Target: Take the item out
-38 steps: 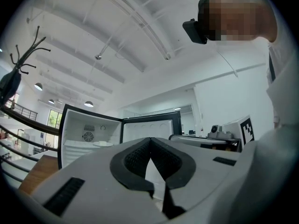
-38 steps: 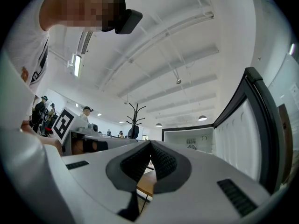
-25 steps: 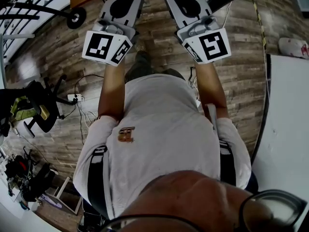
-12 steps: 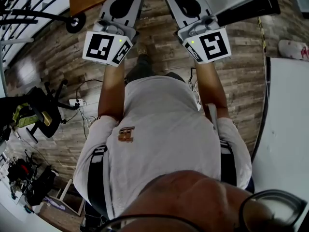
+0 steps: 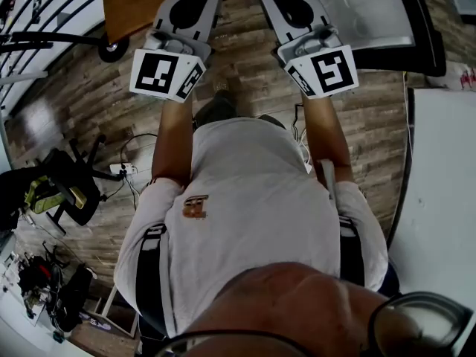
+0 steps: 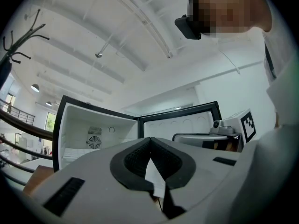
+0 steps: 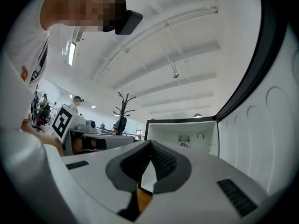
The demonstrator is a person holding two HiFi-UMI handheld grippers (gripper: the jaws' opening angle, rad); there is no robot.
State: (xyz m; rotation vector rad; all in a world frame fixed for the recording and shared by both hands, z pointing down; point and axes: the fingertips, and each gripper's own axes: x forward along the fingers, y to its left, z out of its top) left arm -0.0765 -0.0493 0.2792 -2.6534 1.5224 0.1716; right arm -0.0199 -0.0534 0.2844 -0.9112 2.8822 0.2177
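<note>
Closer now to the open, black-rimmed white fridge (image 6: 96, 127), left tongs (image 6: 149, 141) and right tongs (image 7: 150, 143) are pressed together.

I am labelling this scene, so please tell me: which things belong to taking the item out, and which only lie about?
For the job: open fridge, left gripper, right gripper, both with fingers shut; no item shows yet.
Lying about: office chair, power strip, coat rack.

No words or numbers can be read anywhere. The left marker cube (image 5: 165, 74) and right marker cube (image 5: 327, 71) bear only black-and-white square patterns. The shirt emblem (image 5: 195, 207) is too small to read.
</note>
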